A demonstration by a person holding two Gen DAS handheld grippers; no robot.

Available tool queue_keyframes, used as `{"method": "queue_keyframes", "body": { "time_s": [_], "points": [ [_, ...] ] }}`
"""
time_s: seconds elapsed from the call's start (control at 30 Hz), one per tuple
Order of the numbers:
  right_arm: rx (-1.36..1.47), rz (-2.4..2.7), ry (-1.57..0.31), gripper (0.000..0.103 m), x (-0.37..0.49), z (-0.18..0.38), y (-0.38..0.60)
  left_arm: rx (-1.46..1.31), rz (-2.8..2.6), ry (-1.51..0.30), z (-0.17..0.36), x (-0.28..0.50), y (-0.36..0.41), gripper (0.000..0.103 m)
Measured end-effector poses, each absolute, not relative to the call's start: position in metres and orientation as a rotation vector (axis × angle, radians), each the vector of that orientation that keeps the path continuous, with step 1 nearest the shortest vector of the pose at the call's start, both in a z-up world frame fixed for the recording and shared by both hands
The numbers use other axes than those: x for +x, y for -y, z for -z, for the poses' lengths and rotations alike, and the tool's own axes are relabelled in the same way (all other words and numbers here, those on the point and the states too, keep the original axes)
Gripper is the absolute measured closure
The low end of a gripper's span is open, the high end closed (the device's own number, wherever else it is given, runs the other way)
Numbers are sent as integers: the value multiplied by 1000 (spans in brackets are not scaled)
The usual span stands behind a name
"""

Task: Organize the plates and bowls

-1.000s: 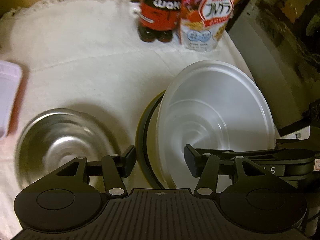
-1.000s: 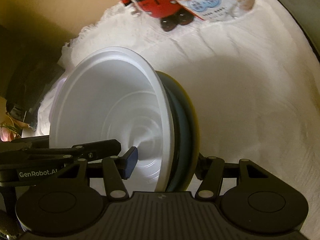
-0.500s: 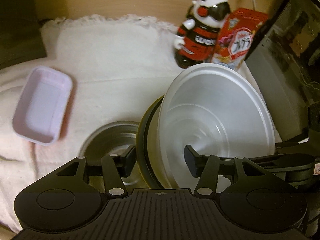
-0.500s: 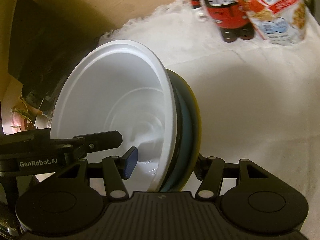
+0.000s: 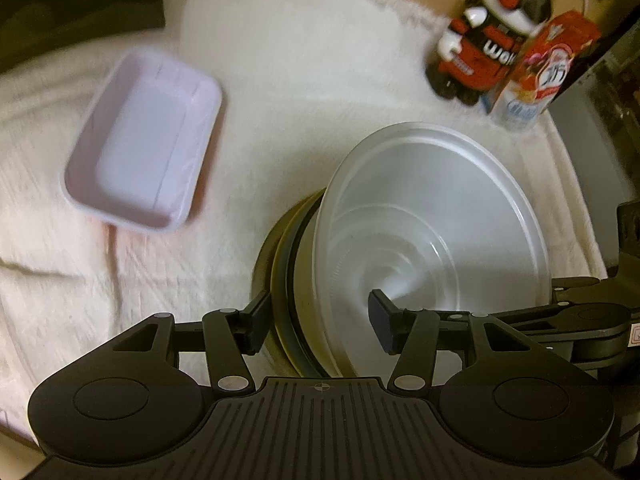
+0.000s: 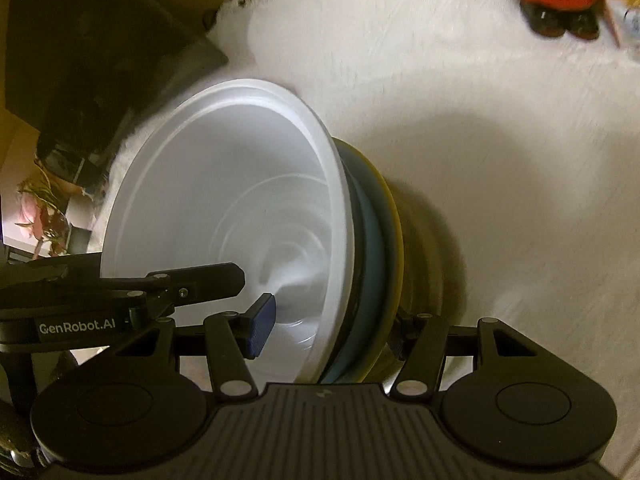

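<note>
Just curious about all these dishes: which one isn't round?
The pale lilac tray. It is rectangular and lies alone on the white cloth, while the round white bowl sits nested with other round dishes between both grippers' fingers.

You have the most open room on the white cloth [image 5: 304, 92] in the middle of the table, between the shallow lavender tray [image 5: 144, 152] on the left and the stack of bowls [image 5: 432, 240] on the right. The stack fills the span between your two grippers, so nothing can pass there. Toward the far right corner, the toy robot [image 5: 488, 40] and the cereal box [image 5: 540, 68] stand upright, touching or nearly so, and block that corner. In the right wrist view the cloth [image 6: 500, 160] right of the stack lies bare up to the toy's feet [image 6: 560, 20]. A dark panel [image 6: 92, 48] closes the far left edge.
</note>
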State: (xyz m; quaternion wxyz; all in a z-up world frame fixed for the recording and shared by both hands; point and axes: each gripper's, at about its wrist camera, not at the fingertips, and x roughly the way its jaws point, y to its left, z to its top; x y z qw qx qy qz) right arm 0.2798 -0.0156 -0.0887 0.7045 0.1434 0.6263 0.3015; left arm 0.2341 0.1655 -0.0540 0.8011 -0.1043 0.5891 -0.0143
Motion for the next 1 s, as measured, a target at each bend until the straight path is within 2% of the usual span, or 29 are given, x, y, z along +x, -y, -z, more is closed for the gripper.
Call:
{"method": "queue_keyframes", "body": {
  "time_s": [0.2,0.47,0.73,0.8,1.0],
  "points": [
    [312,-648,-1419,45,274,107,5,-192,73,-1300,71,231,-170,47],
    [258,-591,-1376,45,270,106,0,-125,91,-1266,66,232,-167,51],
    [284,-513,-1382,46,266,103,3,-154,102,-1229,67,225,-177,67],
    [264,-491,-1387,46,263,98,2,-188,110,-1224,66,225,-182,77],
    [134,-463,-1362,43,257,83,-9,-222,128,-1203,60,215,-183,79]
  ]
}}
